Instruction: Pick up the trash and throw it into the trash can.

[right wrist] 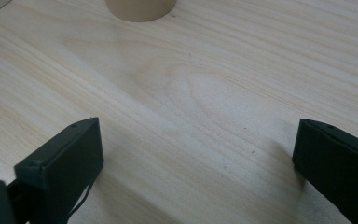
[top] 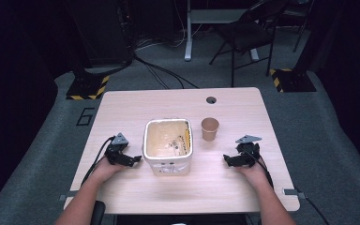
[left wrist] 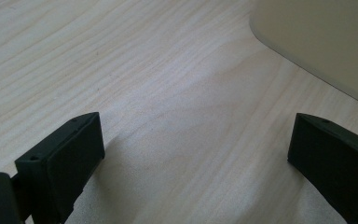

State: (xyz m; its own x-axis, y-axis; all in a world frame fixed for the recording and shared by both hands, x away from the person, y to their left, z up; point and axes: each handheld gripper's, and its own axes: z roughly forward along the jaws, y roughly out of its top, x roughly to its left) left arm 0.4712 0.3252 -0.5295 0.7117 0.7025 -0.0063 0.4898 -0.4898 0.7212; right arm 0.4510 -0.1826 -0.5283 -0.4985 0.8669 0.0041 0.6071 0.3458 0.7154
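Observation:
A white square tub (top: 167, 144) with a soiled beige inside stands in the middle of the wooden table (top: 122, 108). A brown paper cup (top: 209, 128) stands upright just right of it. My left gripper (top: 136, 159) rests on the table left of the tub, jaws wide apart and empty; the tub's wall (left wrist: 326, 42) shows in the left gripper view. My right gripper (top: 226, 160) rests on the table to the right of the tub, open with bare wood between its jaws. The cup's base (right wrist: 140, 9) lies ahead of it.
A round cable hole (top: 211, 100) is near the table's far edge. Beyond the table stand a black folding chair (top: 248, 33), a desk leg (top: 188, 33) and floor cables. Yellow-black striped bases (top: 86, 86) sit at both far corners.

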